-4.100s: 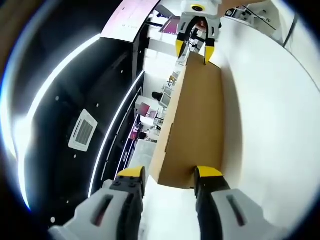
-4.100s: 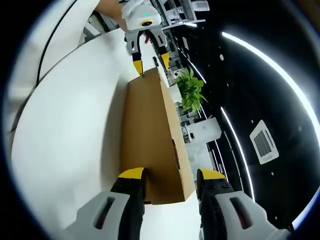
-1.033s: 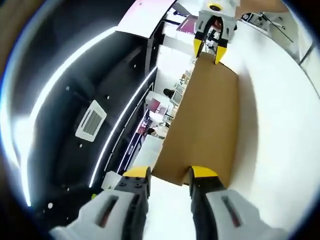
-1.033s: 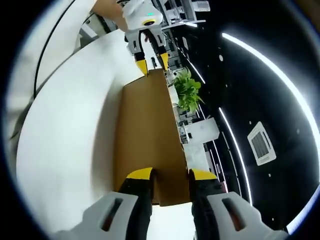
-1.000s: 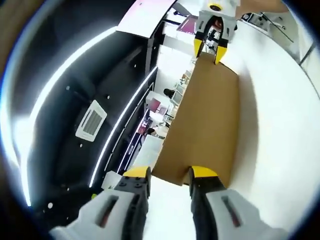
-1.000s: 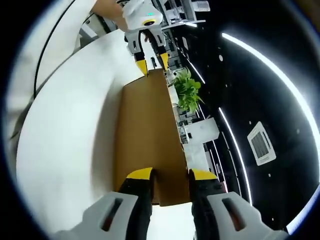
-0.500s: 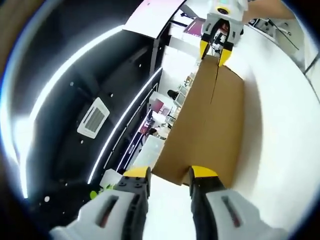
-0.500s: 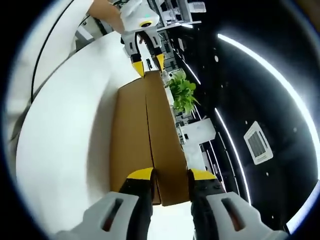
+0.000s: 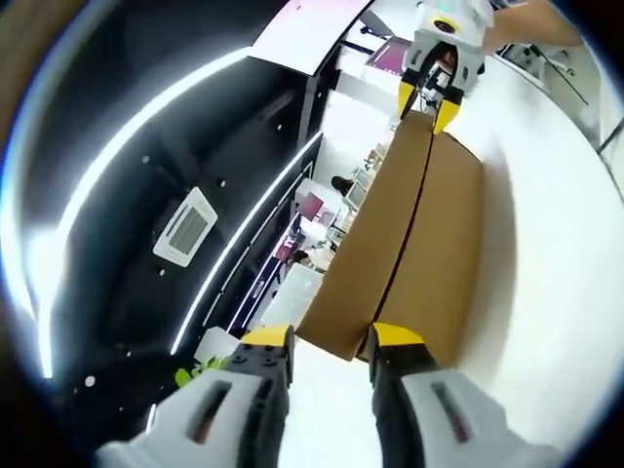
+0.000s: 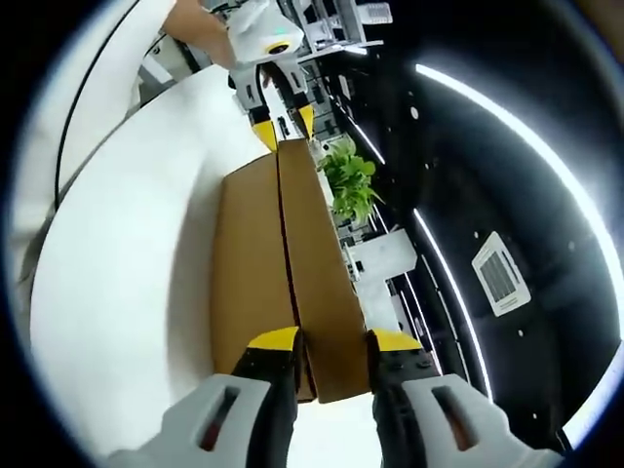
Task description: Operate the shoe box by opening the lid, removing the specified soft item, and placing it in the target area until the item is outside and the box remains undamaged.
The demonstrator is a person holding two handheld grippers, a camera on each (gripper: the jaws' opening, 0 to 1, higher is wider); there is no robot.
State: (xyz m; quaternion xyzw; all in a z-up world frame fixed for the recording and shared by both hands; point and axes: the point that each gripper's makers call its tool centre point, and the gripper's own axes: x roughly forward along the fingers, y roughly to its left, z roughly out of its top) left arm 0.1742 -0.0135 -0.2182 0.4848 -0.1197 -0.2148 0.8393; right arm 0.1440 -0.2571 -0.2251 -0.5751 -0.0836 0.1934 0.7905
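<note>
A: Plain brown cardboard shoe box (image 9: 405, 263) on the curved white table (image 9: 556, 292), long axis stretching from one gripper to the other. Flat brown cardboard lid (image 10: 312, 263) parted from the box body along a dark seam running the full length.

B: Left gripper (image 9: 328, 341)?

A: At the near short end of the box in the left gripper view. Yellow-tipped fingers (image 9: 395, 337) close together, pinching the lid's end edge; cardboard passing down between the two tips.

B: And the far end?

A: Right gripper (image 9: 433, 95) there, seen across the box, yellow tips either side of the seam, touching the lid's far edge.

B: From the right gripper view?

A: Same arrangement mirrored. Right gripper (image 10: 329, 341) nipped onto the lid's near edge, fingers (image 10: 272, 340) drawn in tight against the cardboard. Left gripper (image 10: 282, 122) at the opposite end of the box, a person's hand (image 10: 200, 19) behind it.

B: Soft item?

A: Cannot tell; seam too narrow to see inside.

B: Surroundings?

A: Green potted plant (image 10: 346, 185) just beyond the lid's raised side. Dark ceiling with white light strips (image 9: 107, 166) and a square white vent (image 9: 187, 226) past the box.
</note>
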